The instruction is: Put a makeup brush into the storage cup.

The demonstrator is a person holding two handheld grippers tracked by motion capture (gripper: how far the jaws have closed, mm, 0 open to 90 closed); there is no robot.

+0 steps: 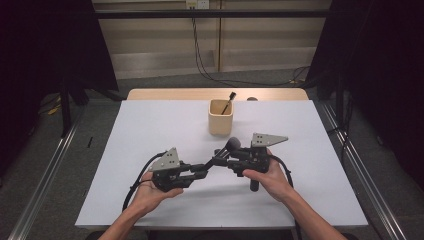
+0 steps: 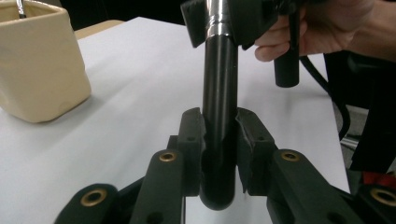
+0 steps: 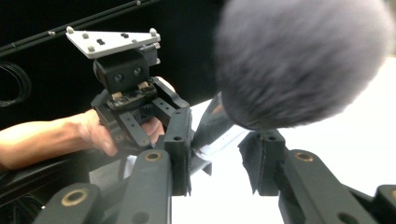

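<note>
Brush (image 1: 227, 150) hangs over the white bench (image 1: 150, 130), near the cup (image 1: 220, 116). Left gripper (image 2: 219, 140) jaws squeeze its black handle. Right gripper (image 3: 219, 154) jaws sit beside its silver neck, not quite clamped.

Light falls evenly from overhead on the white table (image 1: 150, 150), which reads bright against black curtains at nine and three o'clock in the high view. Shadows under the hands are soft and short. The high view is slightly grainy but sharp. In the right gripper view the brush head (image 3: 303, 60) at one o'clock is blurred, out of focus. In the left gripper view the brush handle (image 2: 219, 116) carries pale glare streaks, and the beige cup (image 2: 39, 65) at ten o'clock looks soft.
</note>
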